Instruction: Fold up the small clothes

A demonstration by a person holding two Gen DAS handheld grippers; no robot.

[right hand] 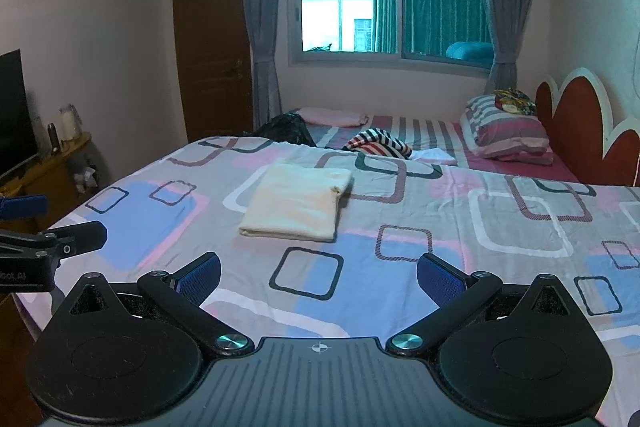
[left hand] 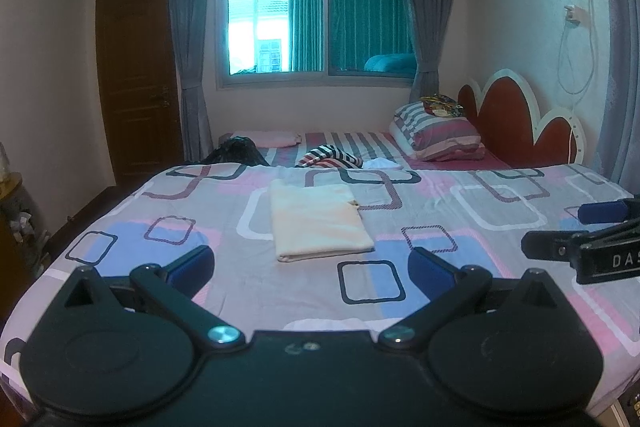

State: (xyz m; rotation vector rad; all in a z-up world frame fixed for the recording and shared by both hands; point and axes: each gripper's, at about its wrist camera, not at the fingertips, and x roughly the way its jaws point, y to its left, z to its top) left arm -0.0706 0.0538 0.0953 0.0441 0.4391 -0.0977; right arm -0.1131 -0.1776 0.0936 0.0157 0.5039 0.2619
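Observation:
A cream garment (left hand: 318, 221) lies folded into a flat rectangle on the patterned bedsheet (left hand: 460, 211); the right wrist view shows the same cream garment (right hand: 298, 205) left of centre. My left gripper (left hand: 312, 269) hovers open just short of its near edge, nothing between the blue pads. My right gripper (right hand: 319, 277) is open too, held back over the bedsheet (right hand: 460, 227) and to the right of the garment. The right gripper's fingers (left hand: 560, 247) show at the right edge of the left wrist view. At the left edge of the right wrist view the left gripper's fingers (right hand: 76, 237) appear.
A striped garment (left hand: 330, 155), a white cloth (left hand: 382, 163) and a dark bundle (left hand: 236, 151) lie on the far bed. Pillows (left hand: 438, 133) lean by the red headboard (left hand: 516, 119). A wooden door (left hand: 138, 75) stands at left; a shelf (right hand: 60, 155) with bottles flanks the bed.

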